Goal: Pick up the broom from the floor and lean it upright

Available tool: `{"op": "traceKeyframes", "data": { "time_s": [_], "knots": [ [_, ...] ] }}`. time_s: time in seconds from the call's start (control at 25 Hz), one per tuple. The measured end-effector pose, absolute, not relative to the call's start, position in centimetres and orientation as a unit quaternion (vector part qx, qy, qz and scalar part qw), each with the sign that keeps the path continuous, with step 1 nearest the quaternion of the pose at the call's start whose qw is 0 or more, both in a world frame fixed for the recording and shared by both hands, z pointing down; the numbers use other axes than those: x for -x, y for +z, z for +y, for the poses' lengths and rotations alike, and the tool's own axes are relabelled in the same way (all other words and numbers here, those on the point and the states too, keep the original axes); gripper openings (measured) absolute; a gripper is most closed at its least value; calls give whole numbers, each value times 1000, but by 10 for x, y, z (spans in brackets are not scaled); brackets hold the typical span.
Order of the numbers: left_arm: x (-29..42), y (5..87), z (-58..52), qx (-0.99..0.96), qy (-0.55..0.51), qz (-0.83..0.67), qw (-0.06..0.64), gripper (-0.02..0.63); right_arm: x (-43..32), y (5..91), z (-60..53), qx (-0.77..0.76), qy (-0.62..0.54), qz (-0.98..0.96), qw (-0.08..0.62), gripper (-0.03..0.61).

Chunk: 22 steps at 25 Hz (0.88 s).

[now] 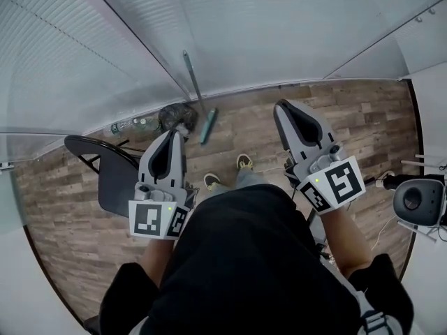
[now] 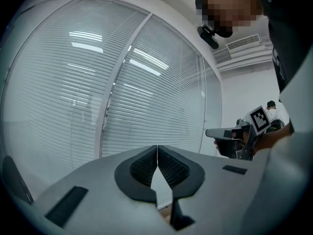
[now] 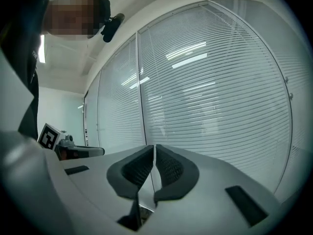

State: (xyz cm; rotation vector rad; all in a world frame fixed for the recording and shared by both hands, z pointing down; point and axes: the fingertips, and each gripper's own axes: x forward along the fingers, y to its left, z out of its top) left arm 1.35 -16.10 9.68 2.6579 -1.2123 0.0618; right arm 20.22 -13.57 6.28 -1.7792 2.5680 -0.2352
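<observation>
Black short-sleeved top (image 1: 251, 257), grey trousers (image 1: 248, 179), dark shoes (image 1: 211, 181) with yellow trim. Left gripper (image 1: 176, 134) and right gripper (image 1: 281, 105): grey shells, black ribbed pads (image 2: 171, 168), cubes (image 1: 155, 220) with black-and-white square markers.

- The left gripper (image 2: 157, 149) has a pale grey shell. Its ribbed pads (image 2: 143, 168) are black, and its cube (image 1: 155, 220) bears black-and-white square markers.
- The right gripper (image 3: 154, 147) is the same pale grey, with black ribbed pads (image 3: 168, 169) and a black-and-white marker cube (image 1: 335, 185).
- Ahead of both pairs of jaws, the blinds (image 2: 146, 82) are white, lined with fine horizontal slats.
- The broom (image 1: 198, 89), ahead of the jaws and between the two grippers, is teal-green in both handle and head.
- The floor (image 1: 349, 117) below the jaws has a brown wood-plank pattern with greyish streaks.
- The chair (image 1: 105, 166), left of the left jaws, is black.
- The shoes (image 1: 244, 162), behind the jaws, are yellowish with dark openings.
- The person's top (image 1: 251, 257) is black.
</observation>
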Motion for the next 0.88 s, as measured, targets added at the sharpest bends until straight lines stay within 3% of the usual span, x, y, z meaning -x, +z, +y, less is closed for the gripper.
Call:
{"op": "traceKeyframes", "data": {
  "time_s": [0.88],
  "knots": [
    [-13,87,-190,-902,9,-417,110,21,-241,54,-153,616,-58,785,16,29]
  ]
}}
